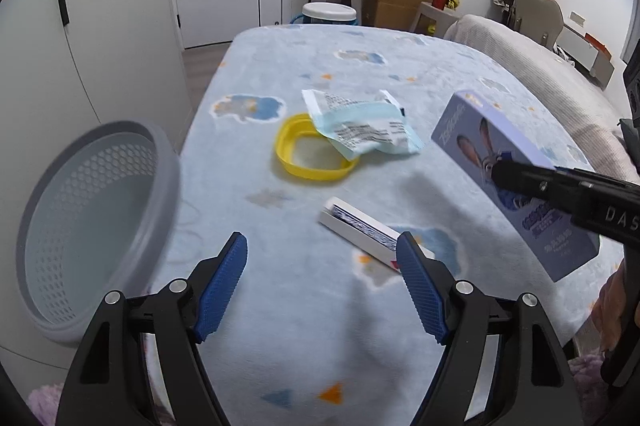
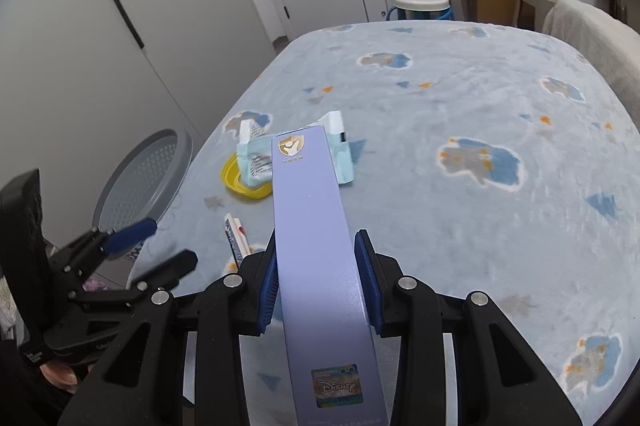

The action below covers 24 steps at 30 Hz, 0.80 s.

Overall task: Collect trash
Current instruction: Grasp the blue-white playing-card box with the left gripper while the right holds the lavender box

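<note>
My right gripper point(image 2: 319, 246) is shut on a lilac cartoon box point(image 2: 316, 234), holding it above the bed; in the left wrist view the same box point(image 1: 500, 162) hangs at the right with a black finger across it. My left gripper point(image 1: 322, 250) stands open over the blanket with nothing between its blue pads. Just beyond it lies a small white and blue box point(image 1: 360, 230). Farther off, a crumpled pale blue wrapper point(image 1: 360, 124) rests partly on a yellow lid point(image 1: 304, 154). A grey perforated basket point(image 1: 92, 218) stands tilted off the bed's left edge.
The bed is covered by a light blue patterned blanket point(image 2: 460, 106). White wardrobe doors point(image 1: 120, 6) rise on the left beside the basket. Past the bed's far end stand a stool, a bucket point(image 1: 328, 12) and cardboard boxes point(image 1: 396, 2). A beige cover lies along the right.
</note>
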Each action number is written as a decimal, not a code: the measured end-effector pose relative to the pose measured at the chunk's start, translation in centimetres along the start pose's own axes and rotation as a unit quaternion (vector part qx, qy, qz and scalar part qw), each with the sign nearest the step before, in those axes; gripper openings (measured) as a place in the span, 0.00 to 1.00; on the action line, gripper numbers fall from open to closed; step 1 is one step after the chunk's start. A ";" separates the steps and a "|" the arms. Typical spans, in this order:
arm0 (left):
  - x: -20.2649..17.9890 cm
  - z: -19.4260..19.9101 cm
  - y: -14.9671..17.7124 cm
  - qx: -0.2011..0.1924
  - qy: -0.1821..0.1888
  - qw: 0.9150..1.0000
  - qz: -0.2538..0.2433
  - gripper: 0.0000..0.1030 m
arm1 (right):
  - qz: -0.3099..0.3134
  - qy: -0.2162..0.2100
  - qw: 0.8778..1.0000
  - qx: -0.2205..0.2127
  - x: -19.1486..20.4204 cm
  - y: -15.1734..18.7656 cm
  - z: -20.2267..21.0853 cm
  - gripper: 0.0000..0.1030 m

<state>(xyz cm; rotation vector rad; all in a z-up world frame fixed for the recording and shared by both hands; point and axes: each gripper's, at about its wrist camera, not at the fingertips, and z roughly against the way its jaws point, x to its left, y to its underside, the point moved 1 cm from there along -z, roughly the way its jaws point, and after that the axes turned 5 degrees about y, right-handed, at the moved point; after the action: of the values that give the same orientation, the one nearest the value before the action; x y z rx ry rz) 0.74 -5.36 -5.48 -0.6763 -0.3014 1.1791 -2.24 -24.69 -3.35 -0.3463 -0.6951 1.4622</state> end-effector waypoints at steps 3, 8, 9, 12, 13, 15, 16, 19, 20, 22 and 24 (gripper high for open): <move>-1.1 -0.7 0.1 0.008 0.003 1.000 0.003 0.72 | -0.015 0.001 1.000 -0.004 -1.2 -0.3 0.3 0.34; -3.6 -2.1 -0.3 0.018 -0.010 1.000 0.004 0.71 | -0.036 0.002 0.999 -0.009 -2.9 -0.6 0.7 0.34; -4.1 -2.5 -0.4 0.020 -0.014 1.000 0.003 0.72 | -0.039 0.002 0.999 -0.011 -3.1 -0.7 0.8 0.34; -5.2 -3.9 -0.4 0.032 -0.041 0.999 -0.005 0.72 | -0.047 0.001 0.999 -0.016 -3.7 -0.9 1.2 0.34; -5.3 -4.3 -0.3 0.036 -0.050 0.998 -0.007 0.72 | -0.049 0.001 0.999 -0.018 -3.7 -0.9 1.4 0.34; -5.4 -4.7 0.0 0.043 -0.066 0.997 -0.011 0.72 | -0.051 0.000 0.998 -0.020 -3.9 -1.0 1.6 0.34; -5.3 -4.9 0.1 0.047 -0.077 0.996 -0.017 0.72 | -0.052 -0.001 0.998 -0.021 -3.9 -1.1 1.6 0.34; -4.0 -4.7 0.3 0.054 -0.088 0.995 -0.012 0.72 | -0.052 -0.006 0.998 -0.022 -3.8 -1.1 1.8 0.34; -3.4 -4.5 0.4 0.056 -0.088 0.995 -0.007 0.72 | -0.051 -0.009 0.998 -0.023 -3.7 -1.1 1.9 0.34; -2.2 -4.1 0.5 0.060 -0.088 0.994 0.005 0.72 | -0.049 -0.012 0.998 -0.025 -3.5 -1.2 2.1 0.34; -1.0 -3.6 0.7 0.059 -0.089 0.994 0.013 0.72 | -0.047 -0.016 0.998 -0.026 -3.2 -1.3 2.1 0.34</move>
<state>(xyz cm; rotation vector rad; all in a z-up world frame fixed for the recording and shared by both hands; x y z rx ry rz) 1.84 -7.31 -8.51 -0.4729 -0.3704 1.2757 -2.38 -28.41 -1.62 -0.3274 -0.7663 1.3640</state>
